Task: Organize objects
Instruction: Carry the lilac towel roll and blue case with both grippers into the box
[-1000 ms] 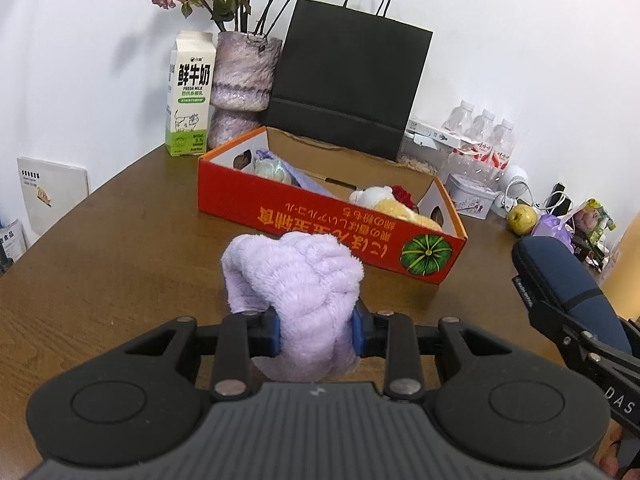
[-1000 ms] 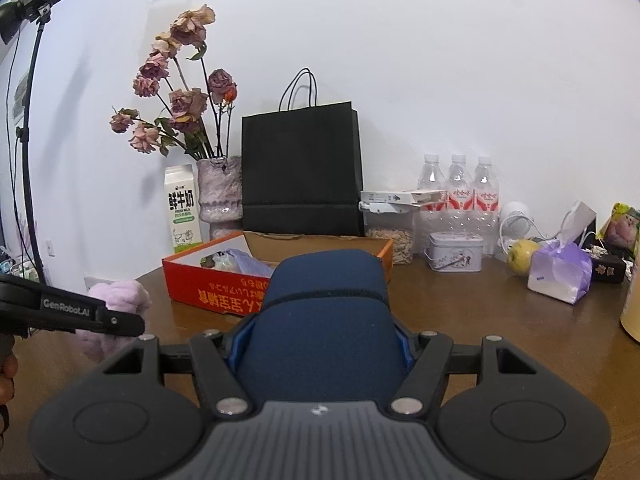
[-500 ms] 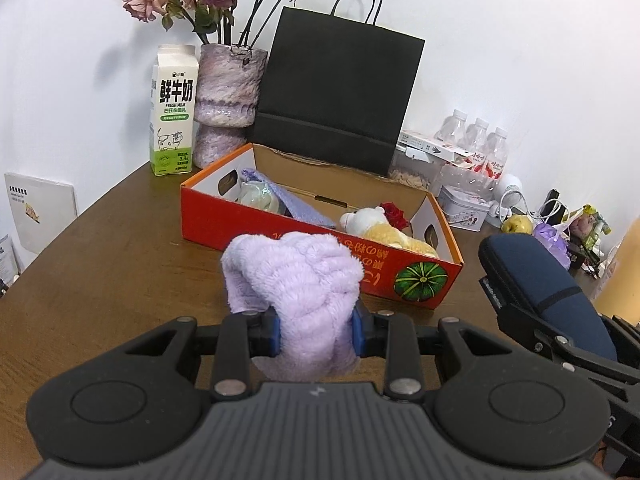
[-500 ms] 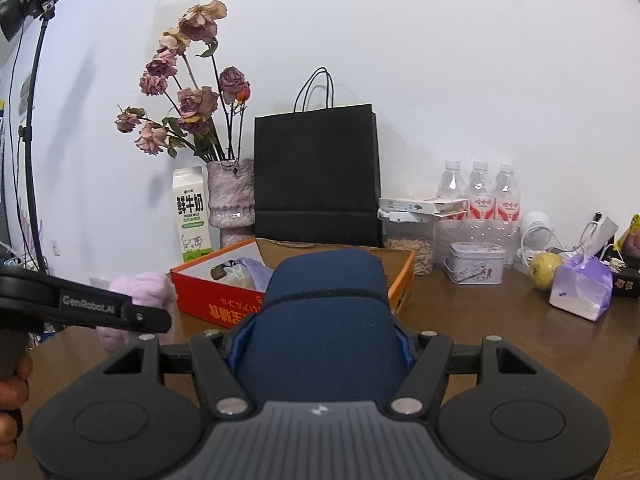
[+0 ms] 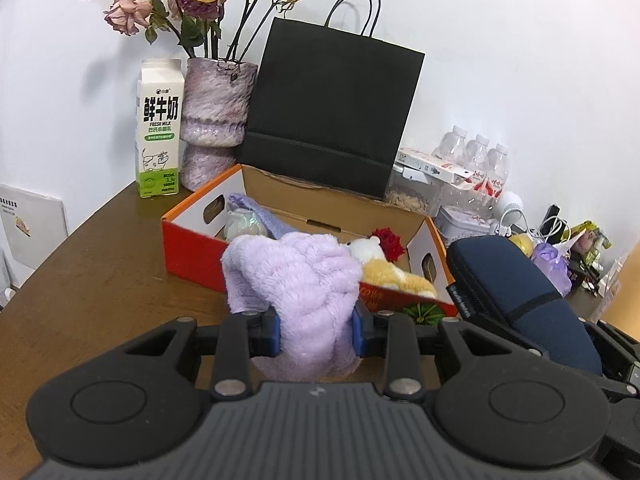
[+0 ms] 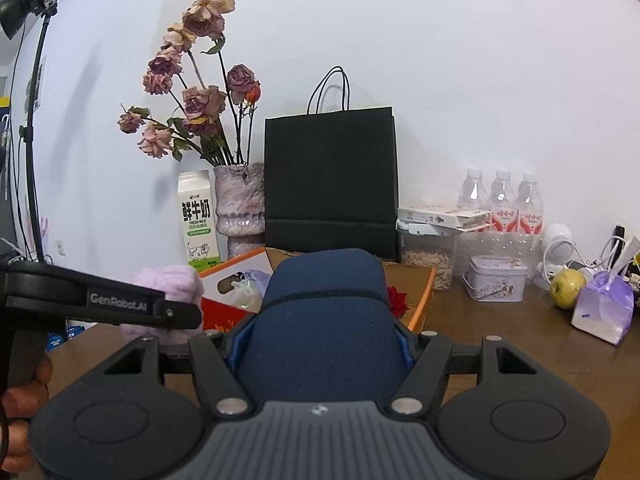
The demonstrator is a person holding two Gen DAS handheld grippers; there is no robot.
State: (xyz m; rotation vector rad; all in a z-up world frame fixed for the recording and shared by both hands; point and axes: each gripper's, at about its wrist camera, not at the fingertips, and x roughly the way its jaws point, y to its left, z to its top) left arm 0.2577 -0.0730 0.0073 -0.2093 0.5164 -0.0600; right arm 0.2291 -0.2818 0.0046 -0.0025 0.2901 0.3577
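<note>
Fluffy lilac towel [image 5: 296, 280], bunched, claw-pinched [image 5: 316, 330]

Both views are bright and evenly lit, with soft, diffuse light on the white wall [image 6: 460, 60]. The flowers [image 6: 192, 92] throw a faint grey shadow to their left on the wall. Focus is sharp throughout, with no motion blur. Fisheye distortion bends the table [image 5: 100, 280] edge, and dark vignetting cuts the frame corners. The bag [image 5: 332, 108] reads as flat black.
</note>
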